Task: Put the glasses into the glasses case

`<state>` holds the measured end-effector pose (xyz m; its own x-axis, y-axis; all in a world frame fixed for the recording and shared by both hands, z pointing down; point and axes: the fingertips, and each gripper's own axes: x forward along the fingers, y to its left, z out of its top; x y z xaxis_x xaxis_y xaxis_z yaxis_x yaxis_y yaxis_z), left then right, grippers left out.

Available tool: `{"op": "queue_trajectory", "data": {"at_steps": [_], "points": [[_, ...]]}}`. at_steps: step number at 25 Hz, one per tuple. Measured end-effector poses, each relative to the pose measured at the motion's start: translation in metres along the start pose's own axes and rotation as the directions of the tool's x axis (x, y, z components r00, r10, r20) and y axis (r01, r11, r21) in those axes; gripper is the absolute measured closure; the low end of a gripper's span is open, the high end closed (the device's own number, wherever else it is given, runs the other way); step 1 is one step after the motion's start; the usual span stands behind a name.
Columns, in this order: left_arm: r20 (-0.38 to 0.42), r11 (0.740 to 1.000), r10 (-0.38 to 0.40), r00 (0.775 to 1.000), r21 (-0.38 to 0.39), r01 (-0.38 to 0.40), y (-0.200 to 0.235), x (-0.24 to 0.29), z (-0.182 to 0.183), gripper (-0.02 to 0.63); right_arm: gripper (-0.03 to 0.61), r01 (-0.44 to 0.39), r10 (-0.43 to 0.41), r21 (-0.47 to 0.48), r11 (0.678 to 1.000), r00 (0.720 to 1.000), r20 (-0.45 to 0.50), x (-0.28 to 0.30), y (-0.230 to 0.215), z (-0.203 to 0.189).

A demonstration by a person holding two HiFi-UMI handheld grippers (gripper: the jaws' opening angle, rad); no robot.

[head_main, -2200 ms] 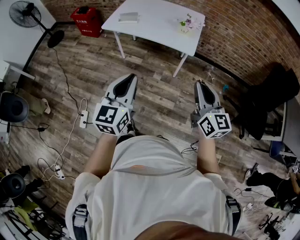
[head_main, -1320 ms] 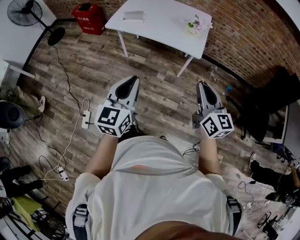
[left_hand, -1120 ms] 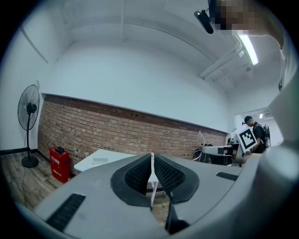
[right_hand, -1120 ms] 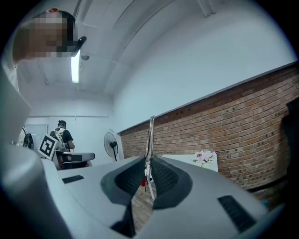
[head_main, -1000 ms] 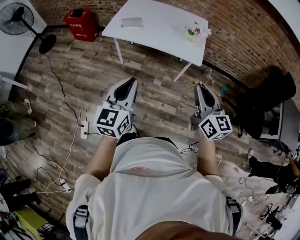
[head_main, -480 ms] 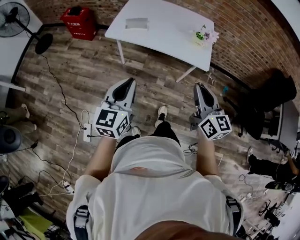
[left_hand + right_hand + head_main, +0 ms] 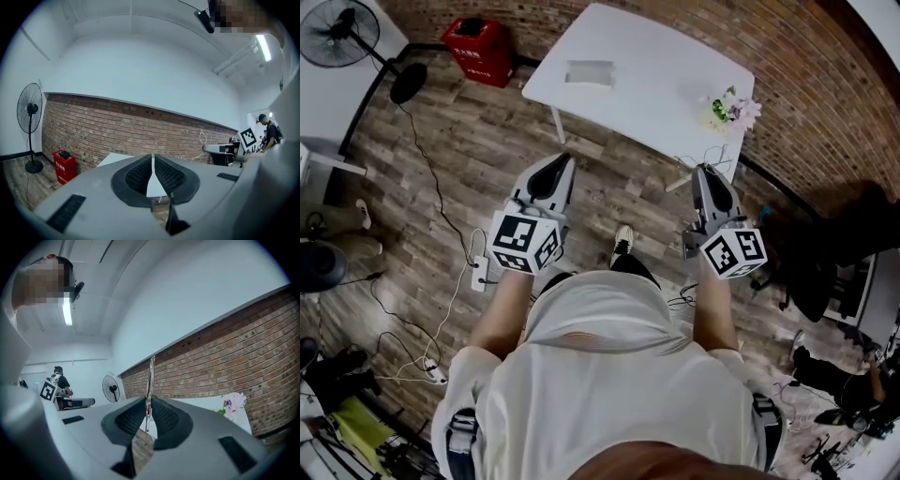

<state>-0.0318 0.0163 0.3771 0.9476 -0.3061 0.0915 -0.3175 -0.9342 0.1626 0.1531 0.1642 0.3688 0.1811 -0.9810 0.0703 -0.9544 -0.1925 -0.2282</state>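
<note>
A white table point(image 7: 656, 66) stands ahead on the wood floor, with a flat grey case point(image 7: 589, 72) lying near its left end. Both grippers are held level in front of the person's body, short of the table. My right gripper point(image 7: 705, 171) is shut on a thin silvery frame, apparently the glasses point(image 7: 151, 376) seen edge-on, which sticks up from between the pads point(image 7: 161, 416). A fine wire of the glasses point(image 7: 689, 161) shows at its tip in the head view. My left gripper point(image 7: 560, 157) is shut, and its pads point(image 7: 168, 176) meet with nothing between them.
A small pot of flowers point(image 7: 729, 111) stands at the table's right end. A red bin point(image 7: 477, 47) and a standing fan point(image 7: 337, 23) are at the far left. Cables and a power strip point(image 7: 478, 272) lie on the floor, and a dark chair point(image 7: 853, 234) is right.
The table has drawn nearer and now lies just beyond both gripper tips. A foot has stepped forward between the grippers. Both grippers keep their pose and their jaws.
</note>
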Motion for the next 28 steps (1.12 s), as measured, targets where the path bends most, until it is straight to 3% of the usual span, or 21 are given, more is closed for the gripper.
{"op": "queue_trajectory", "data": {"at_steps": [6, 14, 20, 24, 28], "points": [[0.004, 1.000, 0.012, 1.000, 0.013, -0.012, -0.012, 0.084, 0.020, 0.584, 0.485, -0.032, 0.032, 0.007, 0.999, 0.999, 0.003, 0.039, -0.076, 0.028], [-0.009, 0.998, 0.065, 0.998, 0.017, -0.065, -0.007, 0.162, 0.028, 0.584, 0.485, -0.079, 0.080, 0.051, 0.996, 0.997, -0.022, 0.093, -0.155, 0.035], [-0.004, 0.994, 0.110, 0.994, -0.011, -0.110, 0.023, 0.189, 0.023, 0.584, 0.485, -0.131, 0.132, 0.020, 0.991, 0.990, -0.055, 0.140, -0.168, 0.040], [0.002, 0.990, 0.127, 0.992, -0.059, -0.126, 0.067, 0.202, 0.025, 0.584, 0.485, -0.144, 0.144, 0.012, 0.990, 0.986, -0.086, 0.188, -0.160, 0.037], [-0.006, 0.989, 0.140, 0.990, -0.038, -0.140, 0.125, 0.211, 0.032, 0.584, 0.485, -0.142, 0.143, 0.016, 0.990, 0.984, -0.110, 0.244, -0.140, 0.033]]}}
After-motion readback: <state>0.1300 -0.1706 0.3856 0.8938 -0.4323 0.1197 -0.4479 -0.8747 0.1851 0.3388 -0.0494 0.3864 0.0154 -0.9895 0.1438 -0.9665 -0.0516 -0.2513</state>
